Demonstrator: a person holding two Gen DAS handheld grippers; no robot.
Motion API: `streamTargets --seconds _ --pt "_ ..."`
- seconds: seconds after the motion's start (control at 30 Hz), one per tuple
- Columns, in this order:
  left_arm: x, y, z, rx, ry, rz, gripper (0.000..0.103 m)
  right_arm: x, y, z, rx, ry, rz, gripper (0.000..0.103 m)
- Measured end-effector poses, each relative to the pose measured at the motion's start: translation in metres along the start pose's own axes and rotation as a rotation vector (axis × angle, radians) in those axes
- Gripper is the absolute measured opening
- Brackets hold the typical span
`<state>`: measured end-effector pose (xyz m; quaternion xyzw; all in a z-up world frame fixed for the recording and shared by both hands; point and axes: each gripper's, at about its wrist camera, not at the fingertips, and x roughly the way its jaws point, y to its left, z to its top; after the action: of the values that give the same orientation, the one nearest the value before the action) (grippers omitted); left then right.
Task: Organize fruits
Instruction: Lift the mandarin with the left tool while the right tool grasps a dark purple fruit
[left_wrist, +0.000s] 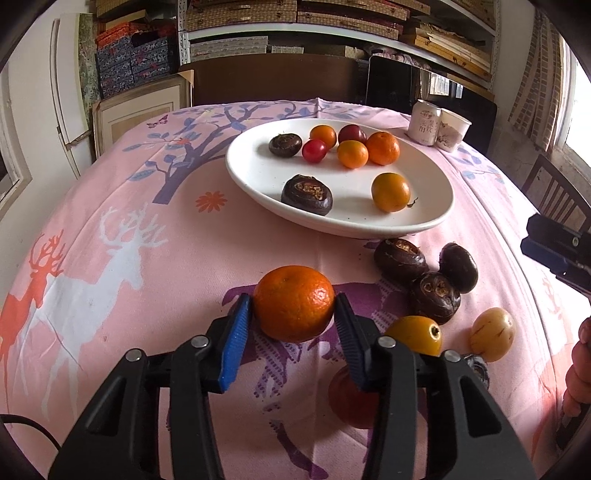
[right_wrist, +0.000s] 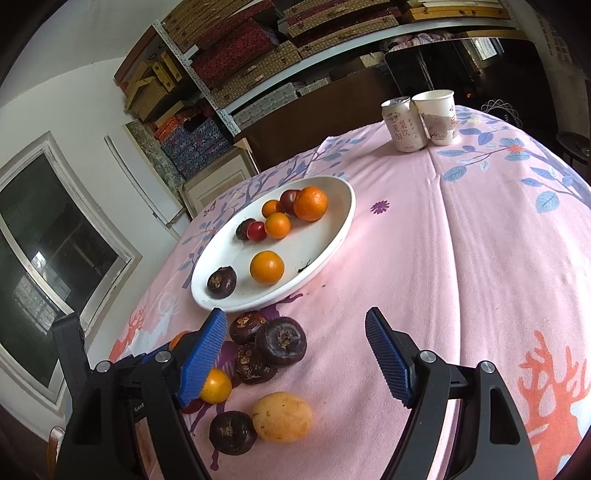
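Note:
A mandarin (left_wrist: 293, 301) lies on the pink tablecloth just in front of the white plate (left_wrist: 258, 173), and my left gripper (left_wrist: 293, 308) is shut on it, one blue pad against each side. The plate holds several small oranges, red fruits and two dark water chestnuts. To the right on the cloth lie three dark water chestnuts (left_wrist: 400, 258), a small orange fruit (left_wrist: 415, 334) and a yellow fruit (left_wrist: 493, 334). A red fruit (left_wrist: 351, 402) shows partly under the left gripper. My right gripper (right_wrist: 295, 317) hangs open over the cloth; the dark chestnuts (right_wrist: 280, 341) lie by its left finger, untouched.
A drink can (right_wrist: 402, 125) and a paper cup (right_wrist: 437, 116) stand together at the table's far edge. Shelves stacked with boxes fill the wall behind. A wooden chair (left_wrist: 554, 192) stands at the right side. A person's hand (left_wrist: 580, 369) shows at the right edge.

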<state>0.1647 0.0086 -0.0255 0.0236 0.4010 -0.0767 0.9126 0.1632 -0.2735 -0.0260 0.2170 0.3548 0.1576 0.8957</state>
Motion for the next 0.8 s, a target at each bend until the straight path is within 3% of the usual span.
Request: streamTargets --seconds 0.37,0.8 --pt "-0.005 -0.002 0.0 0.018 -0.019 0.02 0.045 0.029 0.001 -0.006 0.024 0.119 0.029 0.071" --pt "-0.014 -0.014 0.0 0.079 -0.08 0.086 0.045 0.062 0.007 -0.006 0.012 0.196 0.024 0.043"
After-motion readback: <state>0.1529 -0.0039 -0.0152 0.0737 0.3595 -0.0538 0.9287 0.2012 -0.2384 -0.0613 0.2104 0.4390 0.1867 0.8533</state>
